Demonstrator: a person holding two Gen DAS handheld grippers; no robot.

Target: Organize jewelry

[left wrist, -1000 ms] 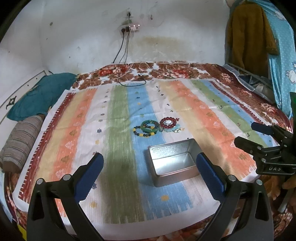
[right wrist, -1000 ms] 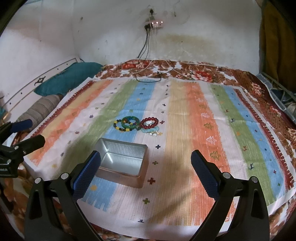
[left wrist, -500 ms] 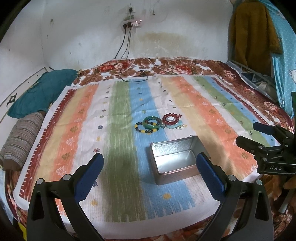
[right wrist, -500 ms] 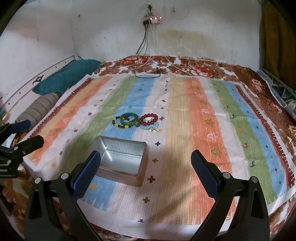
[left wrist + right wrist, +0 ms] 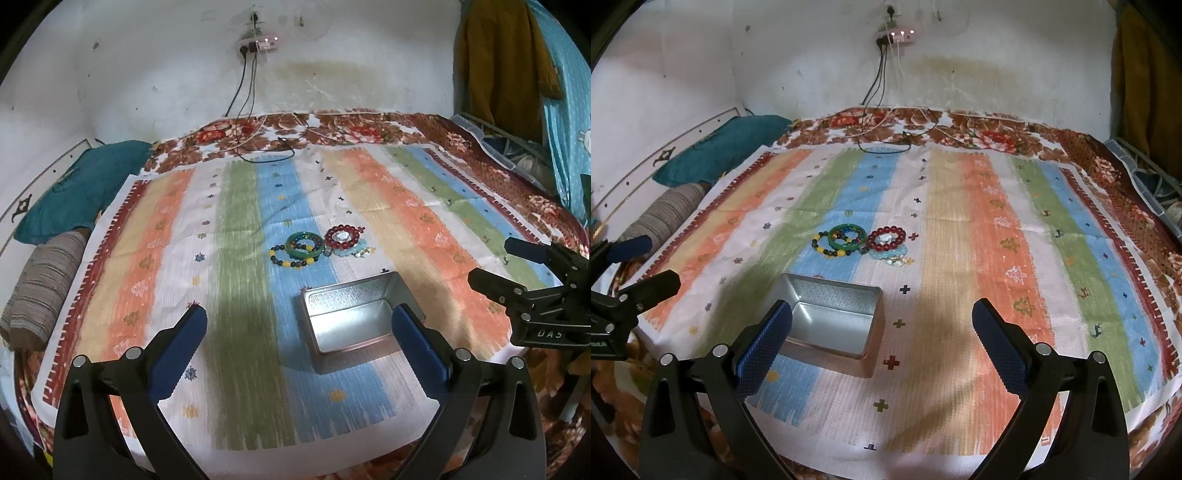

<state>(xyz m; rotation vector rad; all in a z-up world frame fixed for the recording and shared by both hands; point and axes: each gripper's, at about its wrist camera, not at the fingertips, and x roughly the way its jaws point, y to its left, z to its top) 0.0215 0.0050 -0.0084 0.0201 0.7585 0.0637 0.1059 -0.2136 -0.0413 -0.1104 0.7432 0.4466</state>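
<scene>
An open, empty silver tin box (image 5: 354,321) (image 5: 831,321) sits on the striped cloth. Beyond it lies a cluster of bracelets: a green bangle (image 5: 305,244) (image 5: 846,236), a dark and yellow bead bracelet (image 5: 291,260) (image 5: 829,248), a red bead bracelet (image 5: 342,236) (image 5: 887,237) and a pale blue one (image 5: 355,250) (image 5: 891,254). My left gripper (image 5: 299,347) is open and empty, held above the cloth's near edge, left of the tin. My right gripper (image 5: 882,339) is open and empty, to the right of the tin. Each shows in the other's view (image 5: 509,266) (image 5: 646,266).
The striped cloth (image 5: 236,236) covers a bed with a floral sheet (image 5: 990,136). A teal pillow (image 5: 77,188) and a striped bolster (image 5: 40,284) lie at the left. Cables (image 5: 266,151) trail from a wall socket. Clothes (image 5: 517,59) hang at the right.
Both views have tilted slightly, so the bed sits a little lower in frame. The bracelets and tin have not moved. Both grippers stay open.
</scene>
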